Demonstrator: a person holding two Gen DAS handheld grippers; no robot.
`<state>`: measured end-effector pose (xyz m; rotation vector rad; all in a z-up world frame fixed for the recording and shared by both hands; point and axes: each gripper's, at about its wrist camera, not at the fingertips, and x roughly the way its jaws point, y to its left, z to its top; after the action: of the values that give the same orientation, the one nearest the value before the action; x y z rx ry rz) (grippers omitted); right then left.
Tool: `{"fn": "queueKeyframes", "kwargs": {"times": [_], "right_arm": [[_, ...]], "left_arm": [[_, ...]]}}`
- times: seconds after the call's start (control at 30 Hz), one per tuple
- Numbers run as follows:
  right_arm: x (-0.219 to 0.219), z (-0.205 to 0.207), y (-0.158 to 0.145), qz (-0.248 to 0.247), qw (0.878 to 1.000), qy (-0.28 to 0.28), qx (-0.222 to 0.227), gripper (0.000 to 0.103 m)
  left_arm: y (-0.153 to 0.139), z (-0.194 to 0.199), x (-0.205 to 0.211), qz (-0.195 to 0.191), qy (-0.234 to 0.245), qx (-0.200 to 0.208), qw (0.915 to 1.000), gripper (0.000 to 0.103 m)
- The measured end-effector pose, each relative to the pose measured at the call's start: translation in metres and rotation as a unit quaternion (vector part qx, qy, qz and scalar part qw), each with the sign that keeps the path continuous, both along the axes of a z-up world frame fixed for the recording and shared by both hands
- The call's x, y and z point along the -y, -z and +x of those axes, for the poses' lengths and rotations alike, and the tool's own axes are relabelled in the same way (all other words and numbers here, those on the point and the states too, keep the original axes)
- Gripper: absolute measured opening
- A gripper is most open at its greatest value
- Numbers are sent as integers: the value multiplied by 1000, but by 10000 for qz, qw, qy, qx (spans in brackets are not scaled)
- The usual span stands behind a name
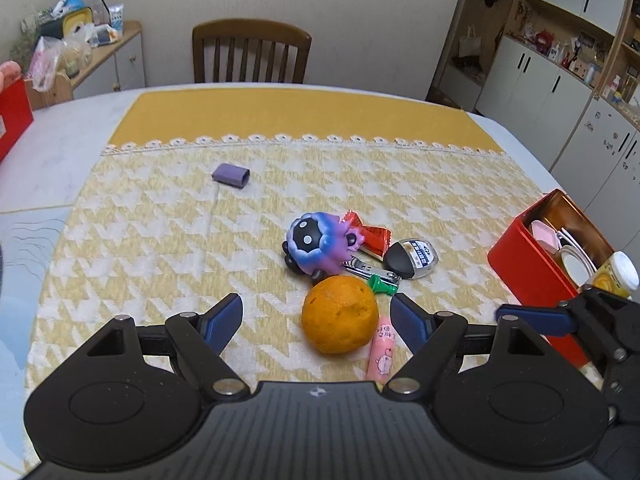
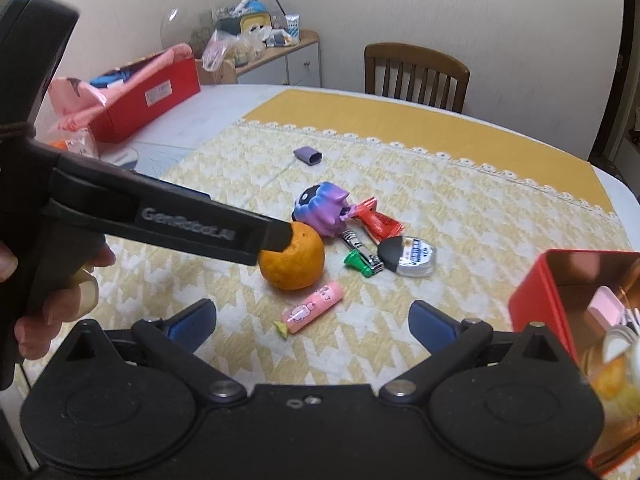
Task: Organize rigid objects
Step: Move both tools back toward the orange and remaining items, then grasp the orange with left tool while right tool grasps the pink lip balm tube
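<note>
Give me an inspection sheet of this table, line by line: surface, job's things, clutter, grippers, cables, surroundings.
Surface: yellow checked cloth over a pale table.
Job's things: orange, pink tube, purple toy, nail clipper, red packet, purple case apart from the pile, red tin partly filled.
Clutter: red box at the table's far edge.
Grippers: left gripper open around the orange; right gripper open, empty.
Cables: nothing seen.
Surroundings: wooden chair, cupboards.

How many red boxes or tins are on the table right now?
2. The red tin, open with items inside, stands at the cloth's right edge beside the right gripper. The long red box sits at the table's far left. Others may lie outside both views.
</note>
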<state>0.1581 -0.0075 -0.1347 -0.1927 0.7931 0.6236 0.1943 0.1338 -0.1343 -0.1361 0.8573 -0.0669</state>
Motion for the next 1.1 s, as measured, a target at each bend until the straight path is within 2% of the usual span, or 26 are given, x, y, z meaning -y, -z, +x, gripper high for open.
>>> {"fn": "queueKeyframes", "kwargs": {"times": [0.23, 0.43, 0.7, 0.8, 0.83, 1.1], "right_arm": [[-20, 14, 21, -251, 9996, -64, -94, 93], [-27, 26, 32, -229, 9993, 21, -302, 84], [-31, 34, 43, -379, 9983, 136, -431, 58], [-30, 34, 44, -420, 9984, 111, -374, 52], [-28, 33, 44, -430, 9984, 115, -361, 50], [-20, 32, 43, -521, 9981, 128, -296, 28]], "left_arm": [[16, 22, 2, -132, 90, -273, 9995, 81], [26, 35, 7, -116, 193, -383, 9990, 81], [33, 38, 15, 45, 385, -335, 9987, 79], [35, 40, 14, 41, 375, -356, 9987, 70], [36, 40, 13, 41, 366, -365, 9987, 64], [36, 39, 14, -45, 410, -369, 9985, 53]]}}
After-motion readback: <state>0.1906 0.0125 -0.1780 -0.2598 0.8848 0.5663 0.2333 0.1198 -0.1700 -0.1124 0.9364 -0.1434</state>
